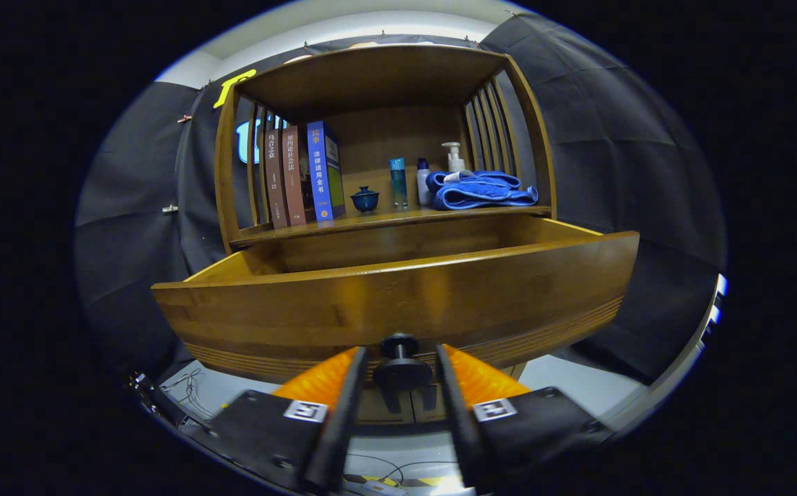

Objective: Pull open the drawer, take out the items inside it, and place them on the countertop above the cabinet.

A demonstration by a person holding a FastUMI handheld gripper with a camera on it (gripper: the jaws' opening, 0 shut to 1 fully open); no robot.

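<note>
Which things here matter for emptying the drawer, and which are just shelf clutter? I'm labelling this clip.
Job:
- pulled-out brown wooden drawer
- round black drawer knob, between the fingers
- hand-held gripper, fingers beside the knob; contact unclear
- wooden countertop

Lying about:
- three upright books
- small blue lidded cup
- teal bottle
- white pump bottle
- folded blue towel

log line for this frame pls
stage: drawer pulled open | gripper: fingers either side of knob, contact unclear | drawer: contents hidden by front | shelf: books, cup, bottles, towel
</note>
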